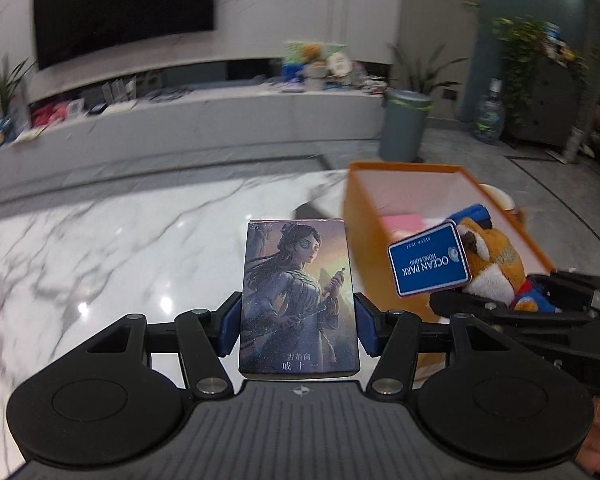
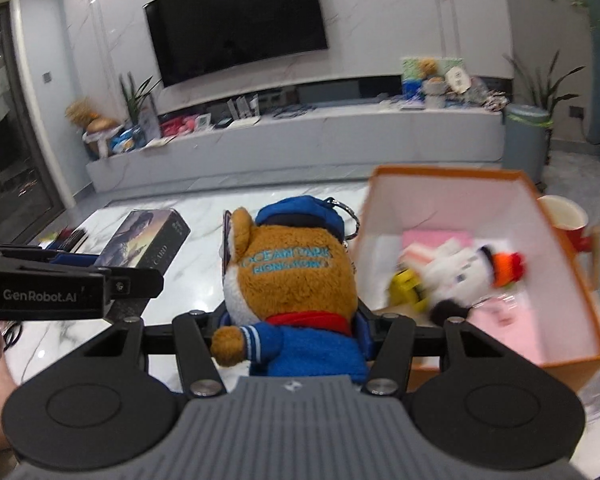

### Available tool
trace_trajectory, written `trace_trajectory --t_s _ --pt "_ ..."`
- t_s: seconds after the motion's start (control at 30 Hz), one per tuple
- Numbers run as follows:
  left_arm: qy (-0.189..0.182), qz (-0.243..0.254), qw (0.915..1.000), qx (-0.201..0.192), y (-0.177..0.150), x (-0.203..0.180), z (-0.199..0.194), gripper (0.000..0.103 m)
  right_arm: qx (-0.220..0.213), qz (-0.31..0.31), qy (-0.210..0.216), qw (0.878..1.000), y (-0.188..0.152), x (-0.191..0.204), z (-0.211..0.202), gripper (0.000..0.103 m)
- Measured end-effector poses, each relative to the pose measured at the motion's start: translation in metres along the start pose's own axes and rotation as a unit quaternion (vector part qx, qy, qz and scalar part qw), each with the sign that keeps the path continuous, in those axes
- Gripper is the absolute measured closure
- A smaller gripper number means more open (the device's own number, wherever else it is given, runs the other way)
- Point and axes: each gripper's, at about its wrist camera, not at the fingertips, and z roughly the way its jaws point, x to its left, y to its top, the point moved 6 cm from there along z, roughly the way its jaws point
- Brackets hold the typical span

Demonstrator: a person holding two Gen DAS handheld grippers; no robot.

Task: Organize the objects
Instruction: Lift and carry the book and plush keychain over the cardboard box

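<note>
Two loads: we are carrying one thing in each gripper, both lifted above the marble table [image 1: 100, 240], so that both can go toward the box in one trip, as we judge it.
Left gripper [image 1: 298, 322]: we are pinching the card box [image 1: 298, 300] by its long side edges, with the blue pads [image 1: 230, 328] pressing in from both sides; holding it face up and flat is keeping it from twisting out.
Right gripper [image 2: 290, 328]: we are squeezing the plush [image 2: 290, 280] around its blue-clad body, low down, so the soft head and cap are standing free above the jaws.
Tag: the blue tag [image 1: 428, 262] is sticking out to the plush's side, facing the left camera, and could catch on the box rim.
Box [image 2: 572, 264]: the orange box is sitting open on the table to the right, just beside the plush; it is already holding a white plush [image 2: 468, 276], a yellow item [image 2: 406, 290] and pink pieces, so we are judging it to be the collecting place.
Mug [image 2: 568, 220]: a red mug is standing behind the box's far right wall.
Next: we are judging that the plush goes in first, being nearer the opening.
</note>
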Motion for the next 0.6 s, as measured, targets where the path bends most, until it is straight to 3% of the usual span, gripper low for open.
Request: trace_trajectory --t_s 0.27,0.6 --pt "-0.055 0.069 0.9961 -0.012 0.035 -0.067 0.036 0.038 -0.013 -0.002 -0.059 0.998 0.022 -0.06 -0.027 0.045" --pt "-0.116 0.151 0.9811 0.031 0.039 -0.131 0.1 0.038 -0.011 -0.032 -0.113 0.993 0.041 -0.119 -0.039 0.045"
